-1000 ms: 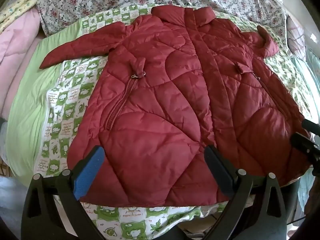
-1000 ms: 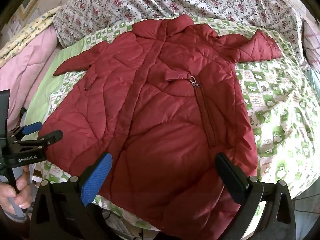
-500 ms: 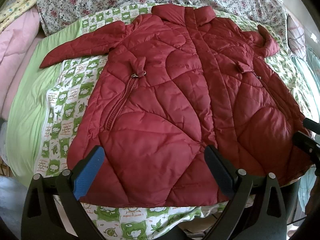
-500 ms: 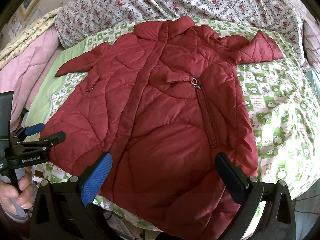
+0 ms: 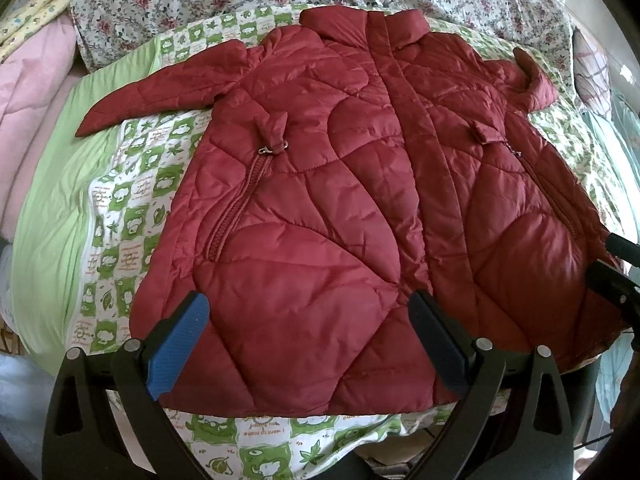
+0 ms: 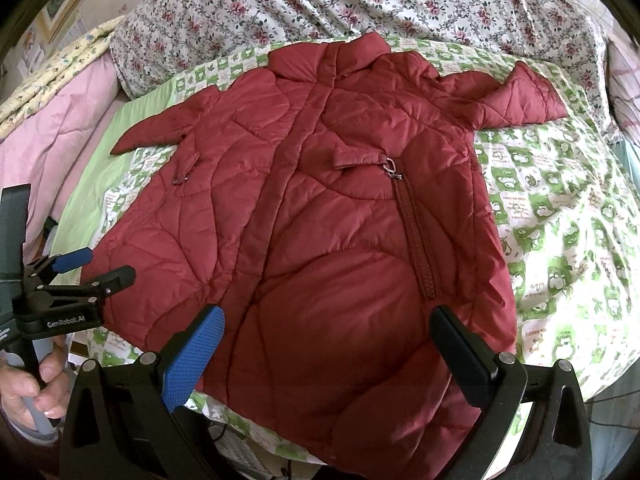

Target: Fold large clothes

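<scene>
While both the left gripper [image 5: 304, 340] and right gripper [image 6: 326, 344] hung wide and empty, the red quilted coat [image 5: 352, 208] lay flat across the bed's [image 5: 52, 216] near edge; puffy, slippery, probably best pinched at hem corners.

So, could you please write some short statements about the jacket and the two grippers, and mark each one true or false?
1. The red quilted jacket lies front side up on the green checked sheet. True.
2. The left gripper has its jaws shut on the hem. False: the jaws stand wide apart and hold nothing.
3. The right gripper has its jaws open. True.
4. Both sleeves are folded across the chest. False: the left sleeve and the right sleeve stick out to the sides.
5. The collar points toward the floral bedding. True.
6. The jacket's front is unzipped and spread open. False: the front is closed.
</scene>
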`<state>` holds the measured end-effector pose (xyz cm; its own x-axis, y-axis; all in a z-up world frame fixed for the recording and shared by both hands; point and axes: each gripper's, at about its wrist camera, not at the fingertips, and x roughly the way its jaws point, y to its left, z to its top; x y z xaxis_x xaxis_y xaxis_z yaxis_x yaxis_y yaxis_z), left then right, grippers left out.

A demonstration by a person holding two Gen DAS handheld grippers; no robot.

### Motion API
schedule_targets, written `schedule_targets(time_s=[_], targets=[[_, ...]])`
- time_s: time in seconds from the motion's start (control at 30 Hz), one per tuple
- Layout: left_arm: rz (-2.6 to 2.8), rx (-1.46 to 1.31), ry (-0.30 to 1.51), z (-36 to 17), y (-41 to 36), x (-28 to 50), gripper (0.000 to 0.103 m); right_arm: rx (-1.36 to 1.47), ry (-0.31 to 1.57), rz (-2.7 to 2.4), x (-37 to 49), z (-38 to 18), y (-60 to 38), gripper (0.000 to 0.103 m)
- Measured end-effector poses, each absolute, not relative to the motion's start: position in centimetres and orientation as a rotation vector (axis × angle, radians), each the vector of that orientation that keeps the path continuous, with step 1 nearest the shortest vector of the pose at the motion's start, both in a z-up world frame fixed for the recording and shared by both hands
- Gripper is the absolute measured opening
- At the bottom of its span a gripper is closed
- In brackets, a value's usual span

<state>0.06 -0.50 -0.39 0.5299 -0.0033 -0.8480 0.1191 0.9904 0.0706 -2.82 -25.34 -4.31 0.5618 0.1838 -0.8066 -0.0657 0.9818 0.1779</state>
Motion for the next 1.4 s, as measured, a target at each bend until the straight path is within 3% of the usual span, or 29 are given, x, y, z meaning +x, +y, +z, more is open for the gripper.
schedule_targets(time_s=[0.4,0.7,1.0,1.4], targets=[[-0.045,0.183,1.09,-0.9,-0.9,0.5,0.1,0.143,0.968,0.15,-2.6,-4.0,-25.2,0.103],[-0.07,0.141,1.102,-1.3,-0.7,1.4,0.1,0.112,0.855,0.12,-2.1,-4.1,-26.3,0.103],[-0.079,0.12,1.147,-1.7,-0.5,2.6,0.1,0.097,0.911,0.061,-0.9,-3.8,-28.3,0.103],[-0.061,0.133,1.143,-2.1,-0.7,5.3,0.1,0.221,0.861,0.018,3.1,-2.7,-33.8,0.103]])
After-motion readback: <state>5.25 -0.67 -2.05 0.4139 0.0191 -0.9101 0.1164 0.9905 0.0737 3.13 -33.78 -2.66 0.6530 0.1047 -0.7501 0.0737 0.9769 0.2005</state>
